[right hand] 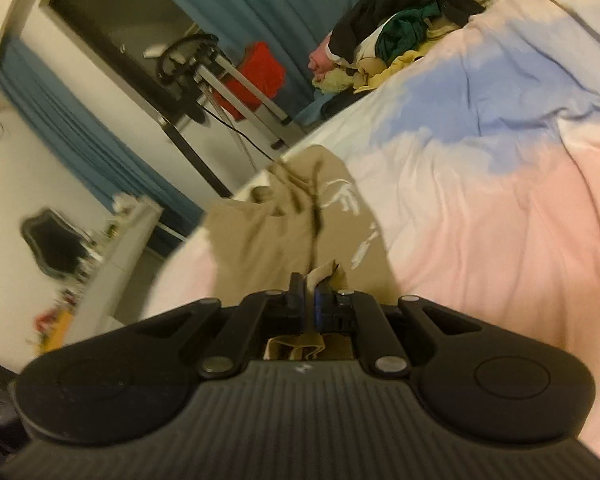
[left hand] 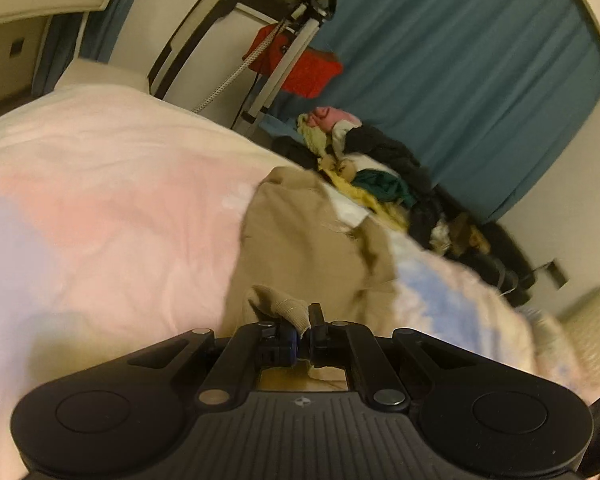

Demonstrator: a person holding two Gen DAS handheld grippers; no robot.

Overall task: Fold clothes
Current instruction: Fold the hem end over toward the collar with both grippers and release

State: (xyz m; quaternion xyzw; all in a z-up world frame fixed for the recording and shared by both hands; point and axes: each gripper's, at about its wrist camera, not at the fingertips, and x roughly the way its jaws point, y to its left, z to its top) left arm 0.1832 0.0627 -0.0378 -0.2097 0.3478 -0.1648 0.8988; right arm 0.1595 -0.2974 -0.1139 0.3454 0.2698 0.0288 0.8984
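Pinching the tan shirt, the left gripper and right gripper each squeeze an edge; it stretches ahead over the bed cover.

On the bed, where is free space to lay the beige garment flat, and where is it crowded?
Free: the wide pink and blue bed cover beside the beige garment, up to the clothes pile. Crowded: the clothes pile at the bed's far end. Both the left gripper and right gripper pinch the garment.
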